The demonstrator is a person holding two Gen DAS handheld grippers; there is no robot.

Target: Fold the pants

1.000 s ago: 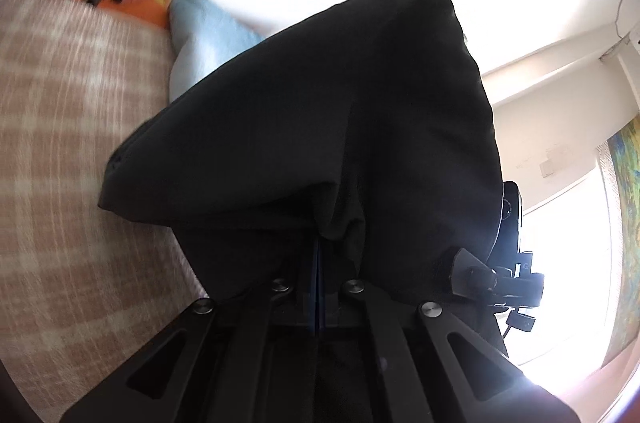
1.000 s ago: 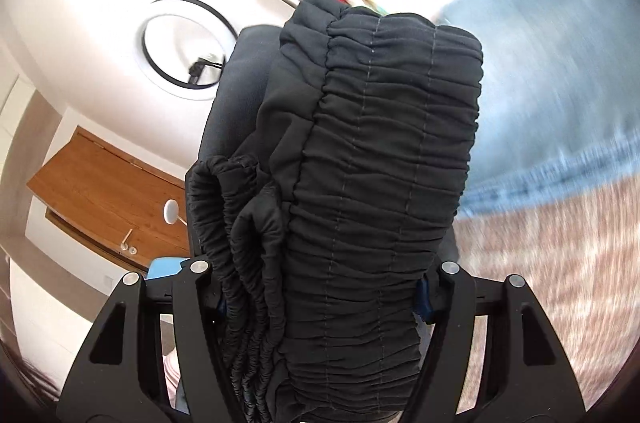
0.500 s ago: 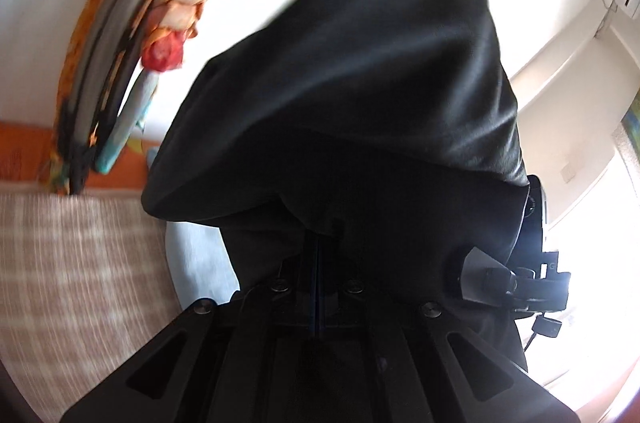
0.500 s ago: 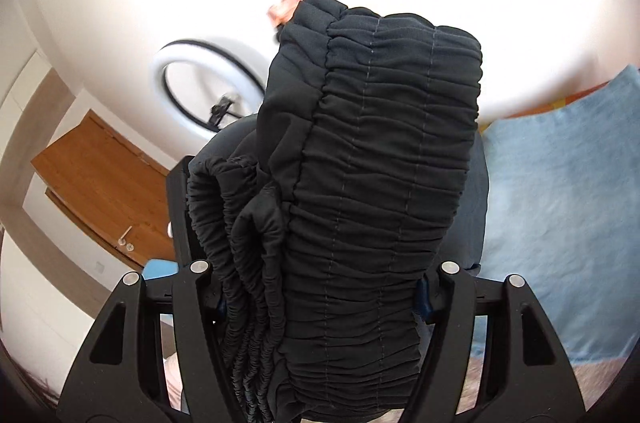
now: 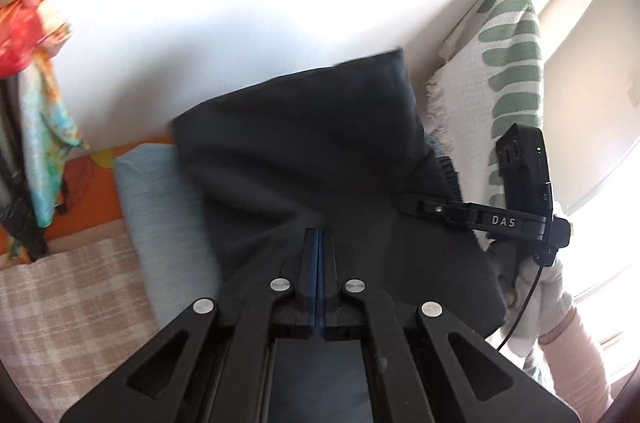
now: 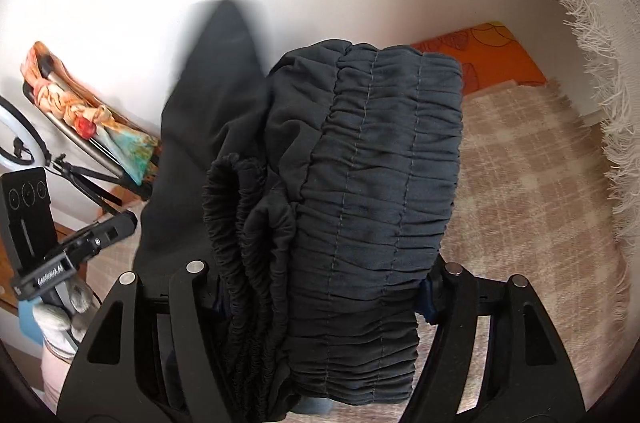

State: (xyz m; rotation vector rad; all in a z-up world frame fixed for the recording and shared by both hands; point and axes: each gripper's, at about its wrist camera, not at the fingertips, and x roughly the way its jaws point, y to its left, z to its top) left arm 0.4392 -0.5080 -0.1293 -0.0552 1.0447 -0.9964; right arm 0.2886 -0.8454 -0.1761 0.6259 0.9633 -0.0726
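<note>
The black pants [image 5: 304, 151] hang between both grippers over the bed. My left gripper [image 5: 318, 235] is shut, its blue pads pressed together, and the leg fabric gathers at its tips. The right gripper [image 6: 320, 295] holds the bunched elastic waistband [image 6: 380, 163] between its fingers. Its jaws are opening slightly, and the blue pads [image 6: 426, 299] still touch the bundle's sides. One pant leg [image 6: 208, 103] trails off to the left toward the other gripper [image 6: 80, 247]. In the left wrist view the right gripper [image 5: 480, 219] shows at the pants' right edge.
Below lies a beige checked bedspread [image 6: 520, 183] with a light blue cloth [image 5: 160, 215] and an orange sheet [image 5: 92, 199] at the wall. A fringed white cloth with green leaves [image 5: 500, 63] hangs on the right. A stand with a colourful scarf [image 5: 36, 63] is on the left. Gloved hands [image 6: 60, 315] hold the grippers.
Both views swung sideways. The fabric that draped over my left fingers now lies lower, and the closed tips show. The right view tipped down onto the bedspread, with the waistband still in the jaws.
</note>
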